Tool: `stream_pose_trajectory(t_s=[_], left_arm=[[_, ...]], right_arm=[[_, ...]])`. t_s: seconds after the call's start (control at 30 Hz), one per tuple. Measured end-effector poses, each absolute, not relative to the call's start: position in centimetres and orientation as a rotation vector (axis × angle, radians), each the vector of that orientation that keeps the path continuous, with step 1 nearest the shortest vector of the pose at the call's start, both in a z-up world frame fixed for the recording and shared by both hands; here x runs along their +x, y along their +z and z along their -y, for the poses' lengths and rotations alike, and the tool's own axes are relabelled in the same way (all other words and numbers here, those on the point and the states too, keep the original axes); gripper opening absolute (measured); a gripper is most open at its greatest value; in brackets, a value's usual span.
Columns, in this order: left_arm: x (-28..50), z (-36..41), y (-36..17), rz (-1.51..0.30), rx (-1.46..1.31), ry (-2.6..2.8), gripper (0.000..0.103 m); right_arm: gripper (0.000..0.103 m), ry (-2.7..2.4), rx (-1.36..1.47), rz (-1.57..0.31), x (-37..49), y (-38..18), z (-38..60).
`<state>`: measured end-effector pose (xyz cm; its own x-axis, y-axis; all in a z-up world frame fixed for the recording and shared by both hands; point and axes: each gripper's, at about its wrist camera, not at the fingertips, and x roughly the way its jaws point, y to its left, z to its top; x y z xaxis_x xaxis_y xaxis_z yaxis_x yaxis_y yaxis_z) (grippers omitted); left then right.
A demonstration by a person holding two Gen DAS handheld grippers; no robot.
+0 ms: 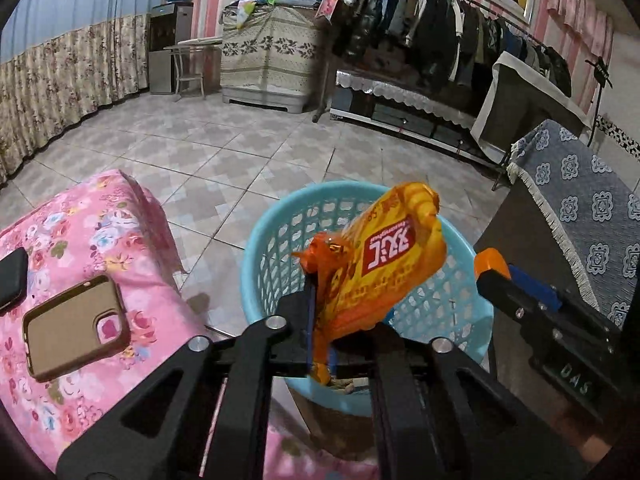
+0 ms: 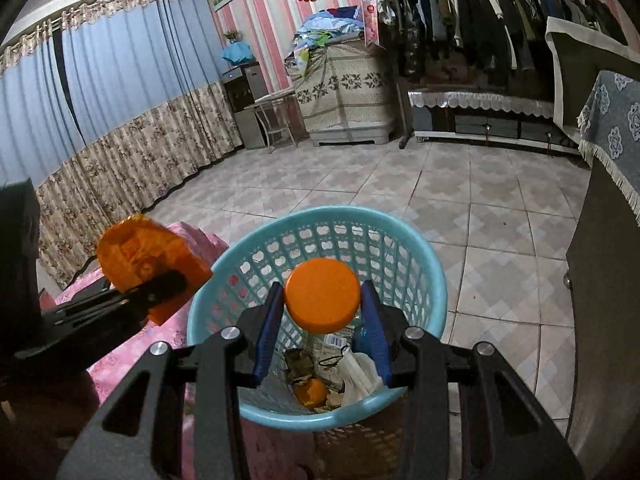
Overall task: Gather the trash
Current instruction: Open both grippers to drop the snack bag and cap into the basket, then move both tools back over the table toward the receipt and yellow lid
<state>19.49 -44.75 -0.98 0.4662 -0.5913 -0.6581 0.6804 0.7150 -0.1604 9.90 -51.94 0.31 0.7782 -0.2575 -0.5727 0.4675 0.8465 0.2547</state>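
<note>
**A:** What is being thrown out here?

**B:** Two things. The left gripper [image 1: 320,320] has an orange and yellow snack wrapper [image 1: 376,264] between its jaws, taken near its lower end, so most of it stands up and leans over the blue basket [image 1: 264,248]. The jaws are nearly together; whether the pads truly press on the film I cannot tell for sure, but it hangs there and does not fall.

**A:** And the other hand?

**B:** The right gripper [image 2: 322,306] stands partly open with an orange lid [image 2: 322,295] caught edge to edge between its blue pads [image 2: 266,320], right above the mouth of the basket [image 2: 434,272].

**A:** How would they handle?

**B:** The wrapper looks light, thin and crinkly, I judge. It folds where it is pinched, so a hold near a crumpled end seems better than one on the slick flat face. The lid looks stiff and smooth; held by its rim it could slip if the pads ease off unevenly.

**A:** Anything already in the basket?

**B:** Yes, scraps at the bottom: something orange, white paper, brown bits. It stands on the tiled floor beside a bed with a pink flowered cover [image 1: 100,216], where a brown phone case [image 1: 76,328] lies.
</note>
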Motion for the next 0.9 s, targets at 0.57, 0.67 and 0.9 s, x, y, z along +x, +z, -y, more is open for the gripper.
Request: stream_pose_trajectory(t_s=[0.57, 0.67, 0.9], left_arm=[[19.9, 45.0, -0.6, -0.752, 0.116, -0.765, 0.042], [19.8, 44.5, -0.4, -0.735, 0.120, -0.753, 0.050], [20.3, 37.7, 1.9, -0.663, 0.111, -0.642, 0.060]], right_arm=[[0.046, -0.445, 0.397, -0.553, 9.8, 0.2, 52.4], [0.051, -0.455, 0.404, -0.542, 9.5, 0.4, 52.4], [0.053, -0.428, 0.361, -0.546, 10.7, 1.4, 50.8]])
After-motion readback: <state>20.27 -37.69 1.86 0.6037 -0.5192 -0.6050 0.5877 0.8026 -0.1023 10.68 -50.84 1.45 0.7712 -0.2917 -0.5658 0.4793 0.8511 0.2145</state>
